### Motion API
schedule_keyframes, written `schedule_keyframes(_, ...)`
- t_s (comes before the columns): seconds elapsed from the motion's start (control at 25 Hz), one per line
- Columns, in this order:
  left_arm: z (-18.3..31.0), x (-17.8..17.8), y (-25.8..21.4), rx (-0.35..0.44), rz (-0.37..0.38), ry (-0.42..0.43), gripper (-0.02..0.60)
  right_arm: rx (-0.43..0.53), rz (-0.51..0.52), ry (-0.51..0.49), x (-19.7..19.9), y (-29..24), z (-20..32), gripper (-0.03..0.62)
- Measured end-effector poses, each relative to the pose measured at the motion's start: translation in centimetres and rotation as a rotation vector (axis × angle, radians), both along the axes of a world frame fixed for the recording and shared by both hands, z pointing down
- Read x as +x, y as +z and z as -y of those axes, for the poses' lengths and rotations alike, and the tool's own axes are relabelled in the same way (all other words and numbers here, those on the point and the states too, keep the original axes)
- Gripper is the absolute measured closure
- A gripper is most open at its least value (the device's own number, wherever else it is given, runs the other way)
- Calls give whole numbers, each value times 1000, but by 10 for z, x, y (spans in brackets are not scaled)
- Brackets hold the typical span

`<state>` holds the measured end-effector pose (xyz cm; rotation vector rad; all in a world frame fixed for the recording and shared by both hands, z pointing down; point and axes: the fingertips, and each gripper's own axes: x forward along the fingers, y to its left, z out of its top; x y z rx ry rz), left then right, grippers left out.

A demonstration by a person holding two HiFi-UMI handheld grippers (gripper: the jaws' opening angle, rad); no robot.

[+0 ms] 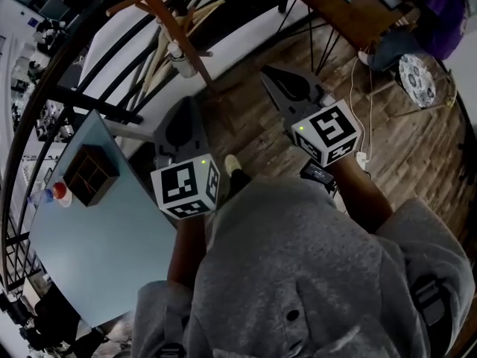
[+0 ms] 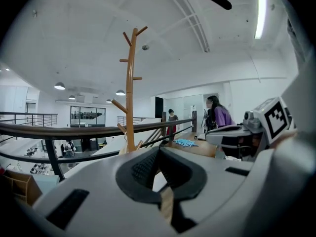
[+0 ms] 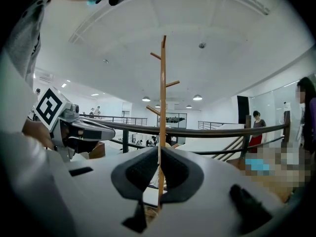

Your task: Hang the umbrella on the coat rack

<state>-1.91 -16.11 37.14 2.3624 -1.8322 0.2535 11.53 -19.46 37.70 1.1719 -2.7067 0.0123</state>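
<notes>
Left gripper view: the left gripper has its dark ribbed jaws shut on nothing, and the right gripper looks closed and empty too. Beyond stands the slim wooden coat rack with angled pegs. A pale cylindrical bundle, probably the folded umbrella, hangs low on it at the head view's upper middle, so the hanging seems done.

Dim head view – bright ceiling lights, strong fisheye edges.

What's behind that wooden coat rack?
A dark railing runs behind the coat rack, and past it stand tiny people lower down. The left hand-held gripper covers the rack's foot.
</notes>
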Motion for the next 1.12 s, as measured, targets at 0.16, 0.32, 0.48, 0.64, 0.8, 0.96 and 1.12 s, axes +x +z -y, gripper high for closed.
schedule_keyframes(0.16, -28, 19, 0, 4, 4, -5, 565, 7, 7, -11, 17, 1, -25, 563)
schedule_keyframes(0.32, -56, 36, 2, 0, 11, -17, 565, 9, 13, -25, 32, 2, -51, 563)
schedule_keyframes(0.48, -82, 51, 4, -6, 13, -28, 565, 16, 26, -41, 42, -1, -76, 563)
schedule_keyframes(0.64, -109, 64, 2, -9, 14, -35, 565, 25, 35, -59, 48, -6, -101, 563)
schedule_keyframes(0.8, -134, 69, -1, -3, 16, -60, 565, 32, 39, -73, 54, -9, -122, 563)
schedule_keyframes(0.96, -157, 73, -7, 6, 23, -86, 565, 46, 49, -86, 60, -18, -144, 563)
schedule_keyframes(1.12, -178, 76, -12, 16, 37, -104, 565, 54, 83, -112, 62, -25, -166, 563)
